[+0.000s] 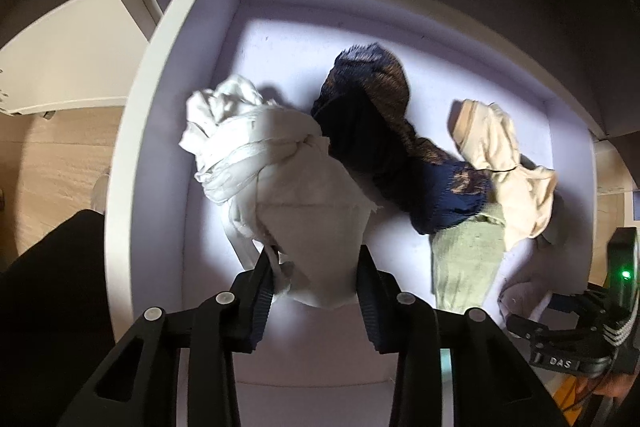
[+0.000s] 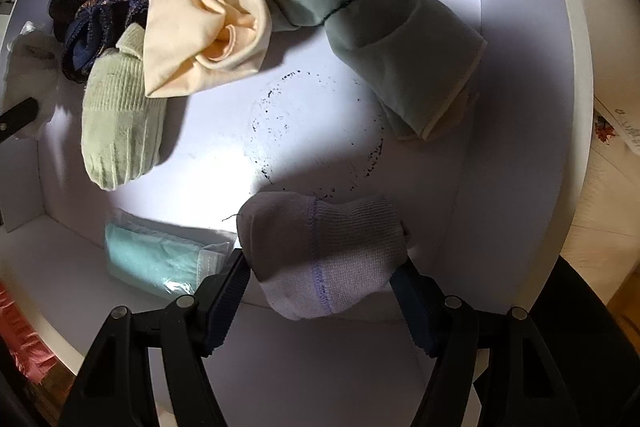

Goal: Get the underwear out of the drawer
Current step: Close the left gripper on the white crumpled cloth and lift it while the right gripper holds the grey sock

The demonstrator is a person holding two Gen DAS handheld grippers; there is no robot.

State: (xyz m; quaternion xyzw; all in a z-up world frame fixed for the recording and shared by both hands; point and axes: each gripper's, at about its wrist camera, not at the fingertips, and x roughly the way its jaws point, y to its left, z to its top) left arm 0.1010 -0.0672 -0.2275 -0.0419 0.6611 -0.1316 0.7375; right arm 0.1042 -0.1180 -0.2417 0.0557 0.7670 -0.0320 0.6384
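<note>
Left claw (image 1: 316,283) clamped on crumpled white cotton underwear (image 1: 272,163), inside white drawer (image 1: 160,131). Right claw (image 2: 324,277) gripping rolled lilac knitted sock (image 2: 324,255) above drawer floor.

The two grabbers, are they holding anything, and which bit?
Yes. The left gripper pinches the white garment at its near end. The right gripper squeezes the grey sock across its middle.

Drawer (image 1: 168,75) white, floor (image 2: 320,131) speckled with a ring of black dots. White garment (image 1: 256,147). Navy garment (image 1: 372,131), brown-gold lace pattern. Cream garment (image 2: 208,7). Ribbed pale green sock (image 2: 120,119). Sage cloth (image 2: 392,27), cream hem. Pale lilac sock (image 2: 324,259), violet stitch line. Mint packet (image 2: 160,259), probably plastic-wrapped.
</note>
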